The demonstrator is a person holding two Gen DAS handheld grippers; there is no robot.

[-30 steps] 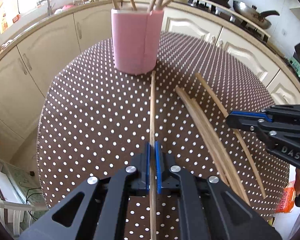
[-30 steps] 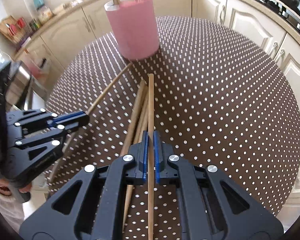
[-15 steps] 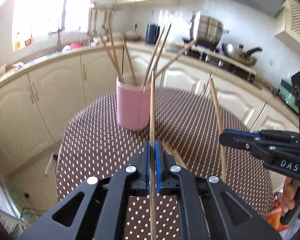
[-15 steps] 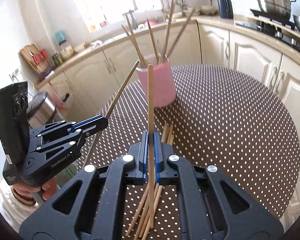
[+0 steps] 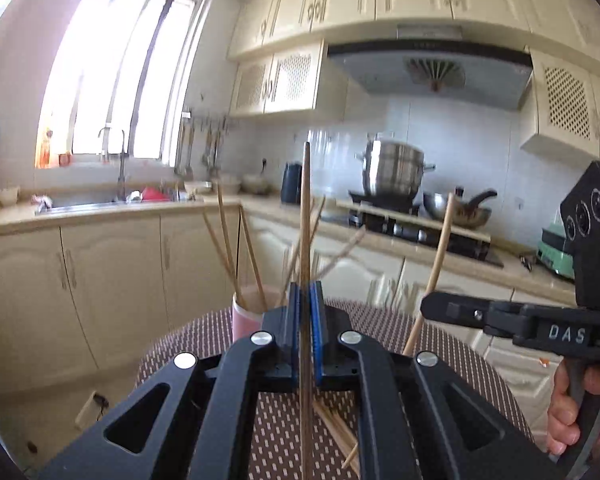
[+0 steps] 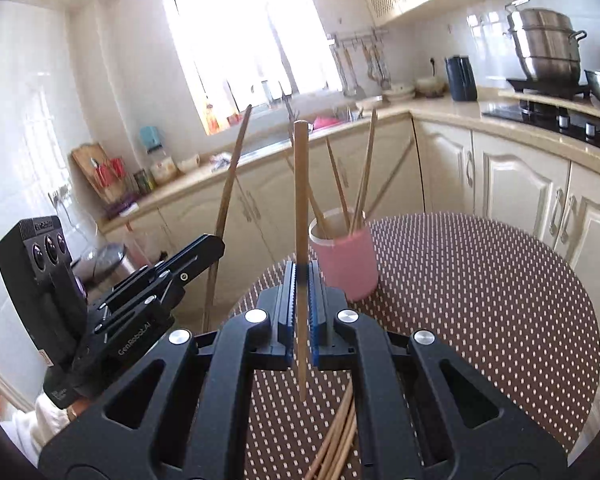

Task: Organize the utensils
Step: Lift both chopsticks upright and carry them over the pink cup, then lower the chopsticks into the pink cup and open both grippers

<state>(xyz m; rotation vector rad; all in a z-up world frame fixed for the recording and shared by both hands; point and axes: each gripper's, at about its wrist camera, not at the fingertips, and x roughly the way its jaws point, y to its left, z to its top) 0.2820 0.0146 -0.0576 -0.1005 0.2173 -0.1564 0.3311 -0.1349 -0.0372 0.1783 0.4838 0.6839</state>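
As both grippers clamp upright chopsticks above the dotted table (image 6: 480, 292), left gripper (image 5: 306, 316) pinching one stick (image 5: 306, 216), right gripper (image 6: 300, 300) another (image 6: 300, 200), right view alone showing the whole pink cup (image 6: 346, 264) at 1 o'clock, loose sticks (image 6: 336, 440) at 6, cream kitchen cabinets (image 6: 520, 184) behind.

Both grippers have risen from the polka-dot table (image 6: 480, 280) over the past second, each lifting a chopstick clear of it. The left gripper (image 5: 306, 320), which pinched its chopstick (image 5: 306, 216) flat on the cloth with the tip near the pink cup (image 6: 346, 264), now carries it upright in front of the cabinets. The right gripper (image 6: 300, 312) has likewise raised its chopstick (image 6: 300, 192) out of the loose bundle (image 6: 336, 440), which is left behind on the table below. Both cameras have swung up from the tabletop toward the kitchen walls.
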